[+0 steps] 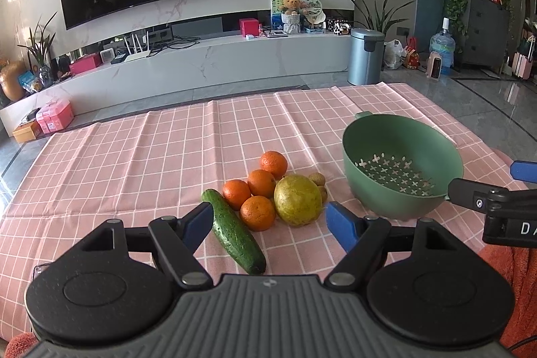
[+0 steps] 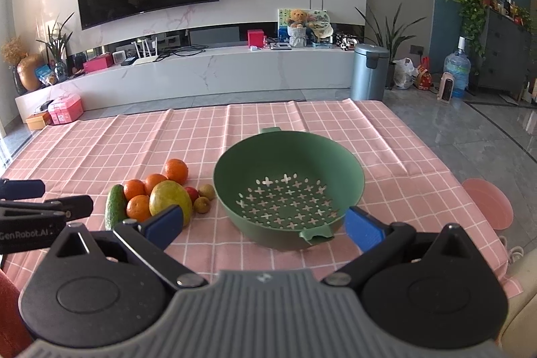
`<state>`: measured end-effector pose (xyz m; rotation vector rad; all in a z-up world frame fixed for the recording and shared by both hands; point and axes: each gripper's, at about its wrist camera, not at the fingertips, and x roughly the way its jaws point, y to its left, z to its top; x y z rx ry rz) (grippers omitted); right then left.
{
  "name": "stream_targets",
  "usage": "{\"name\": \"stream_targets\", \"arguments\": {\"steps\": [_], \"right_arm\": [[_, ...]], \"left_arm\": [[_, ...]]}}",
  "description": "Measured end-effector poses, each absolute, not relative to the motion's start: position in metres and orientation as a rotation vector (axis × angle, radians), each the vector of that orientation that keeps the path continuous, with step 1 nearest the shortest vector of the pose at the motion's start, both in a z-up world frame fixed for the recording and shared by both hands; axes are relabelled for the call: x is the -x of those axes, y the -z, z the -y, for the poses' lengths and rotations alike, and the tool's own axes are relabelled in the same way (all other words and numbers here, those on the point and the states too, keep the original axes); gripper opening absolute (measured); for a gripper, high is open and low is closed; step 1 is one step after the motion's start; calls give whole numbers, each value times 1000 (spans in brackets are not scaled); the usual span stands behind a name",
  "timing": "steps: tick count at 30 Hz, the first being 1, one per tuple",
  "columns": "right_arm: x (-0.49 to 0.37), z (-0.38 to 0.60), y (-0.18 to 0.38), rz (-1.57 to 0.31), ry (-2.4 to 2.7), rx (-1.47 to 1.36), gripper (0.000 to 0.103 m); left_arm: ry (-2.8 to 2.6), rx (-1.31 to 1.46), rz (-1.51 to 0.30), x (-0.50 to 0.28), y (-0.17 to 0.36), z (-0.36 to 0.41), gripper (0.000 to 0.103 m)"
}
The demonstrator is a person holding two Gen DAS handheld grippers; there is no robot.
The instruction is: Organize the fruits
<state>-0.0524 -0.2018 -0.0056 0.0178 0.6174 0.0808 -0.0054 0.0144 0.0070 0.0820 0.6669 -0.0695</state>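
Observation:
A pile of fruit lies on the pink checked tablecloth (image 1: 134, 163): several oranges (image 1: 257, 212), a big yellow-green fruit (image 1: 297, 199), a cucumber (image 1: 235, 230) and small brown fruits (image 1: 317, 179). A green colander (image 1: 399, 170) stands empty to their right. My left gripper (image 1: 270, 220) is open and empty, just short of the pile. My right gripper (image 2: 265, 225) is open and empty, at the near rim of the colander (image 2: 288, 190). The fruit pile (image 2: 169, 198) shows at its left, with a small red fruit (image 2: 192, 193).
A pink round stool (image 2: 488, 207) stands past the table's right edge. The right gripper shows at the right edge of the left wrist view (image 1: 503, 200). A TV wall, low cabinet and metal bin (image 1: 365, 56) are beyond the table.

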Motion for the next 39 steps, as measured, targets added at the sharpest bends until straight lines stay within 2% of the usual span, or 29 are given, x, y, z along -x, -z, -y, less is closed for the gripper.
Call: {"name": "stream_targets", "arguments": {"steps": [39], "right_arm": [[52, 202, 8, -647, -72, -6, 99]], "left_arm": [[78, -78, -685, 4, -7, -16, 90]]}}
